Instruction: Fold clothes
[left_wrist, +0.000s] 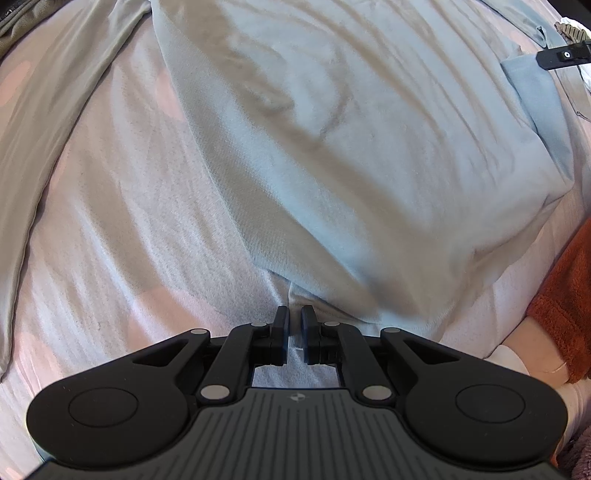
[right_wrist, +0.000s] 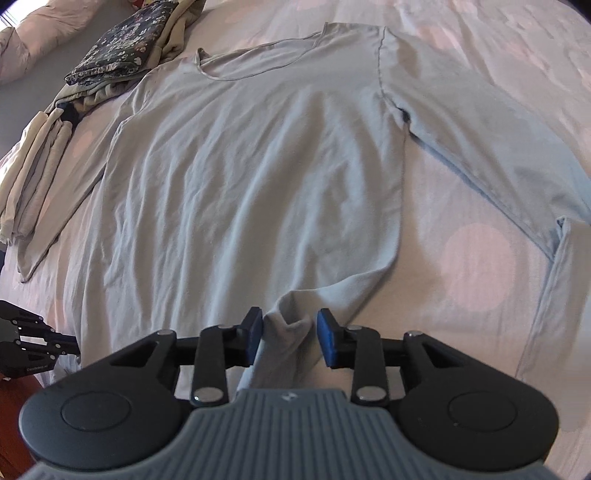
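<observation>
A light blue long-sleeved shirt lies face up on the bed, neck far, hem near. In the right wrist view my right gripper is open, its blue pads on either side of a bunched hem corner that sits between them. In the left wrist view the same shirt fills the frame. My left gripper is nearly closed on a thin edge of the shirt hem. The left gripper also shows at the left edge of the right wrist view.
The bed has a pale pink sheet with round spots. A stack of folded clothes with a dark floral piece lies at the far left. An orange-brown cloth is at the right edge of the left wrist view.
</observation>
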